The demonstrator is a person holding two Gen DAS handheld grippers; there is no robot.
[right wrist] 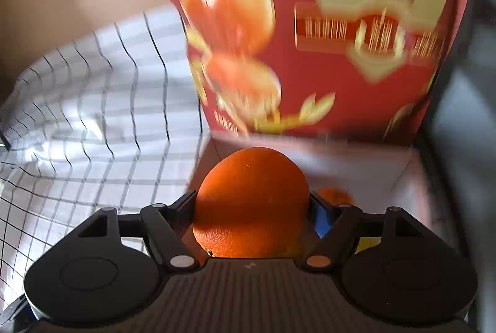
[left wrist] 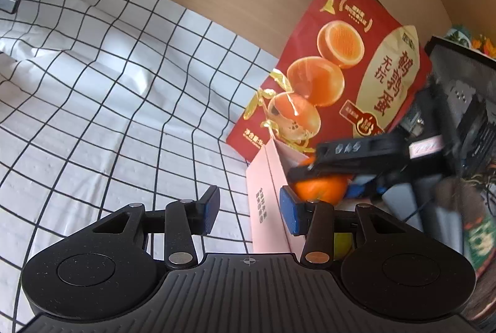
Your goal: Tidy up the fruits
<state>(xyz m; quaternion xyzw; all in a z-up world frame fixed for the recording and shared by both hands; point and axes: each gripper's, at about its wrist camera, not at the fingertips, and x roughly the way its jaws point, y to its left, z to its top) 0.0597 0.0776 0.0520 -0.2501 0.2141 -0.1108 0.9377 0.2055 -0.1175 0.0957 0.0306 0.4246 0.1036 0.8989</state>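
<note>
My right gripper [right wrist: 252, 202] is clamped on the orange [right wrist: 251, 202], over the open pink box [right wrist: 400, 178]; left gripper [left wrist: 249, 209] has its jaws apart, holding nothing. Risk: round, pebbly, glossy peel could roll out of the flat pads, or I clip the thin cardboard wall. Another orange [right wrist: 336, 196] sits inside the box.

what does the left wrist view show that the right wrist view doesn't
Only the left wrist view shows the open left hand-held gripper holding nothing, a yellow-green round fruit low in the pale pink cardboard box, and the right hand-held gripper from outside. Only the right wrist view shows that gripper's pads clamped on the round orange fruit, plus a second smaller orange fruit inside the box. Both show the red printed food bag standing behind the box and the white black-grid tablecloth.
</note>
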